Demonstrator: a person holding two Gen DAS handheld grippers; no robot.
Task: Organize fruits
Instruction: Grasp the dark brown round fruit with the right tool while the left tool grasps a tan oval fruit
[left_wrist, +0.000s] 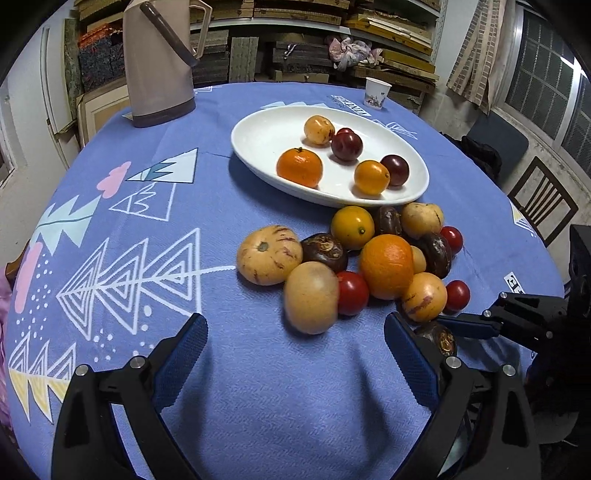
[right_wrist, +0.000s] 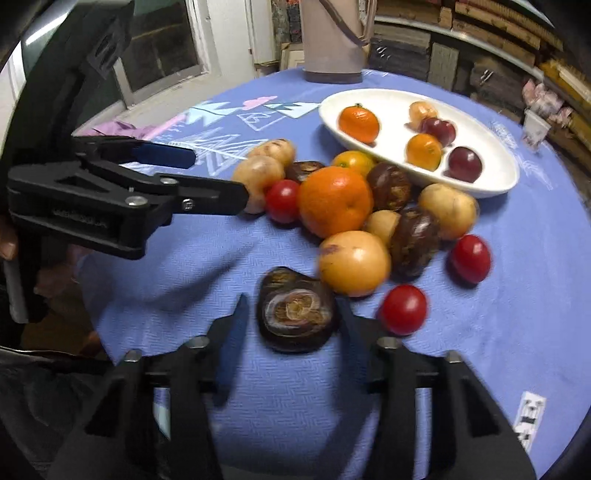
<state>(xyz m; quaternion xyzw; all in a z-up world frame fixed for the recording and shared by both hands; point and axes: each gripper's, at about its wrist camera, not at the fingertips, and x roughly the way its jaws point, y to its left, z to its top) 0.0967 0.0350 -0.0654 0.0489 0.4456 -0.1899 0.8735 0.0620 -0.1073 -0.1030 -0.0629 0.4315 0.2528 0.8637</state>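
Now both hand-held grippers tilt down over the blue-clothed worktop (left_wrist: 258, 406). Beyond the fruit pile (left_wrist: 369, 266), the white oval dish (left_wrist: 266, 136) holds two oranges, two dark plums and a yellowish fruit. Nearest of the pile, a dark brown fruit (right_wrist: 295, 310) sits between the right hand-held gripper (right_wrist: 291, 325) fingers — contact unclear. The left hand-held gripper (left_wrist: 295, 332) is spread, empty.
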